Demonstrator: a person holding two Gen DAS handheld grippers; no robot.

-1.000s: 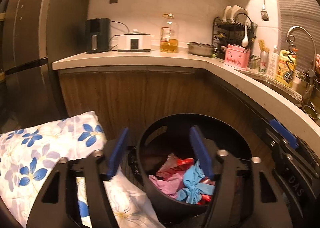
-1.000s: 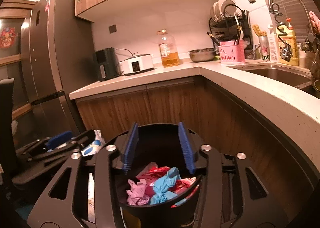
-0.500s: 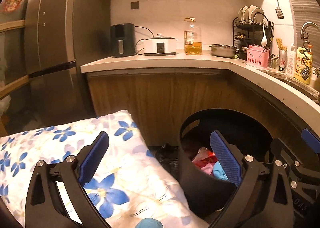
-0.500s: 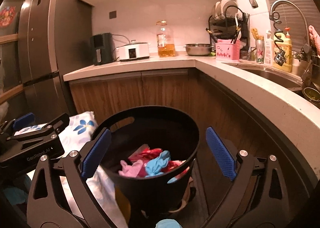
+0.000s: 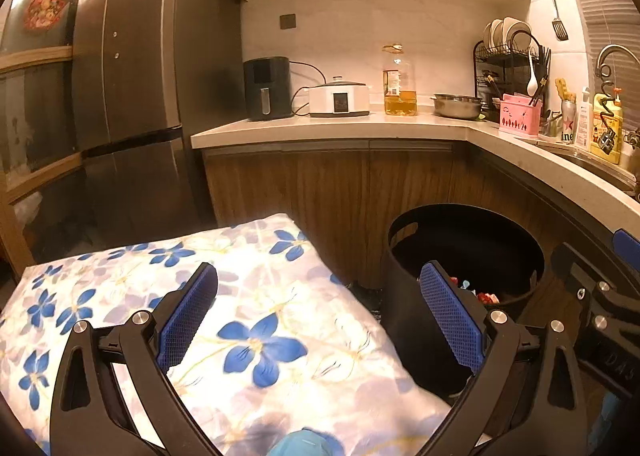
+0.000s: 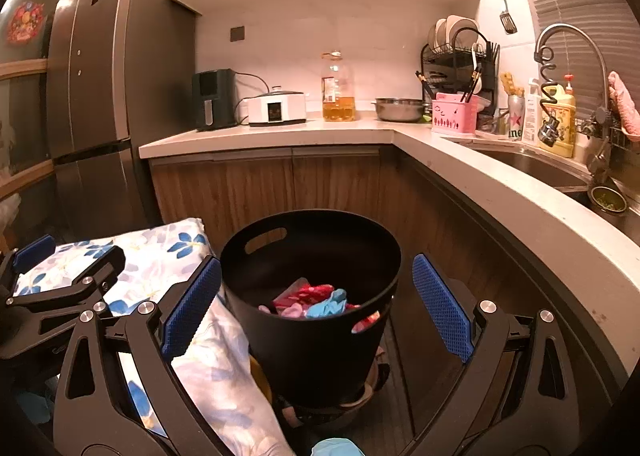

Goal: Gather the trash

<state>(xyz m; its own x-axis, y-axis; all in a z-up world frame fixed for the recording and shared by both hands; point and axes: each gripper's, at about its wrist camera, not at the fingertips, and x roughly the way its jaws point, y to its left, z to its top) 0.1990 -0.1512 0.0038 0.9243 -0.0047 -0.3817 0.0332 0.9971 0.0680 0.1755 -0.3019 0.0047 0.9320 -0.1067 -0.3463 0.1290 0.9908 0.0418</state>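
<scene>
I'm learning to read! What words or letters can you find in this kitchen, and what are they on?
"DAS": on the right gripper, seen from the left wrist.
"ine": on the green can; its remaining letters are hidden.
Oil bottle label, yellow bottle label, fridge stickers: too blurred.

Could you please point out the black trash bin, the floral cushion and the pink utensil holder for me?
black trash bin [image 6: 320,352]: right wrist view, on its front outer wall.
floral cushion [image 5: 256,296]: left wrist view, on its top face.
pink utensil holder [image 6: 454,118]: right wrist view, on its front face.
</scene>
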